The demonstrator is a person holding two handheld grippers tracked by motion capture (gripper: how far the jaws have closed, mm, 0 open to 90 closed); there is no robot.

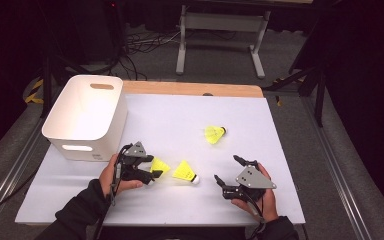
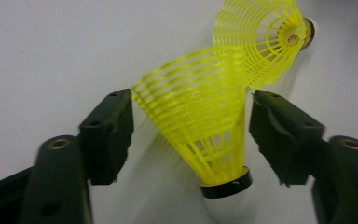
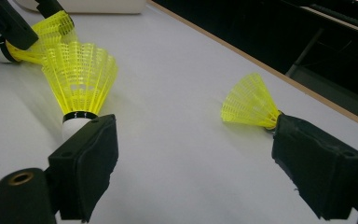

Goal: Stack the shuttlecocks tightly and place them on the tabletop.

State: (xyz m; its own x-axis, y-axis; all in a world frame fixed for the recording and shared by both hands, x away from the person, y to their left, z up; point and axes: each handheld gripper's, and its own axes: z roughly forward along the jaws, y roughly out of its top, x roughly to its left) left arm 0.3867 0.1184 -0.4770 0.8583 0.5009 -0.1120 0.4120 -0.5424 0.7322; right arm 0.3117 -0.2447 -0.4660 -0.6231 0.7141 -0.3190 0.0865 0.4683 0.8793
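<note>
The left gripper (image 2: 191, 135) stands about half open around a yellow shuttlecock (image 2: 200, 126) lying on the white table (image 1: 180, 120) near the white bin (image 1: 87, 117); its jaws flank the skirt, and a narrow gap shows on each side. The right gripper (image 1: 226, 170) rests wide apart and empty, near a second shuttlecock (image 1: 186, 171), a third one (image 1: 214, 134) farther off

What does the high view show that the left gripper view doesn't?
High view adds: the white bin, a third shuttlecock farther out, and the open right hand-held gripper. Left gripper view adds: the near shuttlecock sits between the jaws of the left hand-held gripper, cork toward the camera; whether the pads press is unclear. Both: that shuttlecock and a second shuttlecock just beyond it.
</note>
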